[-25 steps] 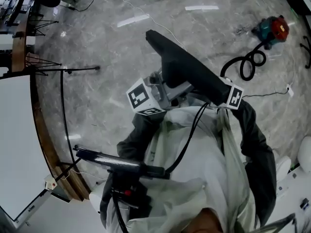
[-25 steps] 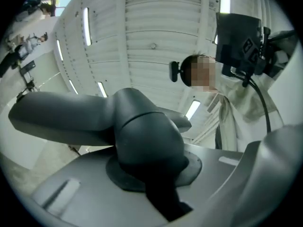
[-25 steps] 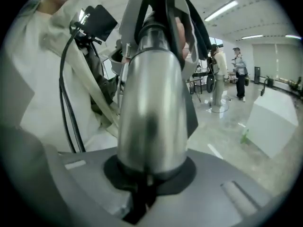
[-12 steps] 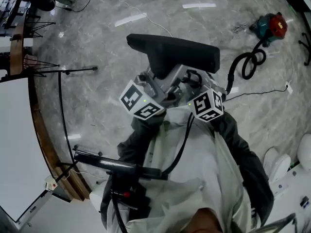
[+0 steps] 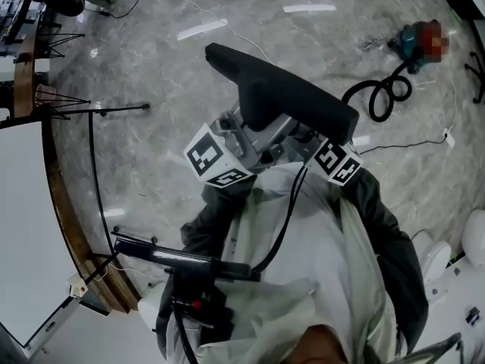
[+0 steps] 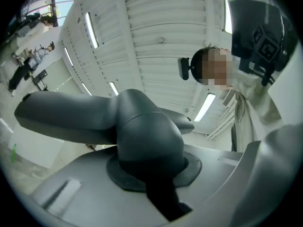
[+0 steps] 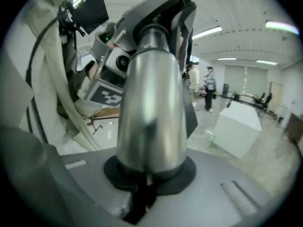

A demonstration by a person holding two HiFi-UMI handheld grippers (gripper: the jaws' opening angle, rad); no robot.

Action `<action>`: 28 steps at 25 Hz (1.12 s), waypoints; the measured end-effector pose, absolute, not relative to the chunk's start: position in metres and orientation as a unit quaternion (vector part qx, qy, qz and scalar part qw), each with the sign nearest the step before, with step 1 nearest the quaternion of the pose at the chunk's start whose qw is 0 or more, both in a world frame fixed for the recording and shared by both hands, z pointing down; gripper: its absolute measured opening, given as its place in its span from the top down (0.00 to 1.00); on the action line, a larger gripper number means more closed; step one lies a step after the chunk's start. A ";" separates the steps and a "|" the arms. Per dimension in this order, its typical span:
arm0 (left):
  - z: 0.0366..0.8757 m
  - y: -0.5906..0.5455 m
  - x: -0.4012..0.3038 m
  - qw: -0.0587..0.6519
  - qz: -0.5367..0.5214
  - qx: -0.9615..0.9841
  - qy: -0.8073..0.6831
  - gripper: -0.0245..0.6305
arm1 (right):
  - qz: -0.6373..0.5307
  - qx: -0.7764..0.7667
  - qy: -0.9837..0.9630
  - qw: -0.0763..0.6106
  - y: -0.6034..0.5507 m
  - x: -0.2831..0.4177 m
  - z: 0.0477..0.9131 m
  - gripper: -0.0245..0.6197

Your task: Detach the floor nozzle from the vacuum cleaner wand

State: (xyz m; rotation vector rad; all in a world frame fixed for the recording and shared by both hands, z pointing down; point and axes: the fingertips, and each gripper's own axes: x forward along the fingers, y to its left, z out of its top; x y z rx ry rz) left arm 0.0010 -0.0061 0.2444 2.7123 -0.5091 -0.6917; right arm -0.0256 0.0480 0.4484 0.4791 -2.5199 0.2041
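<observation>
The black floor nozzle is held up at chest height, tilted down to the right in the head view. My left gripper is shut on its dark grey neck, and the nozzle's flat head stretches off to the left. My right gripper is shut on the shiny silver wand tube, which runs up into the nozzle's socket. The two grippers sit close together under the nozzle. Their jaws are mostly hidden in the head view.
A red and teal vacuum body with a coiled black hose lies on the marble floor at the back right. A white table with a wooden edge is at the left. A black stand crosses near my body.
The nozzle head swung level half a second ago and now tilts down to the right again. The right gripper's marker cube moved left towards the left gripper, then slightly right.
</observation>
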 end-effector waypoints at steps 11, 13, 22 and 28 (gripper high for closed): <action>0.246 0.029 0.020 0.098 -0.256 0.957 -0.090 0.85 | 0.064 0.119 -0.947 0.293 0.067 -0.004 0.463 0.90; 0.248 0.037 0.019 0.096 -0.256 0.959 -0.071 0.85 | 0.087 0.074 -0.950 0.289 0.078 -0.007 0.466 0.90; 0.263 0.006 -0.020 0.159 -0.249 0.929 -0.222 0.86 | 0.053 0.212 -0.927 0.306 0.058 -0.034 0.464 0.90; 0.258 0.026 -0.033 0.131 -0.264 0.937 -0.186 0.85 | 0.017 0.211 -0.925 0.314 0.066 -0.045 0.464 0.90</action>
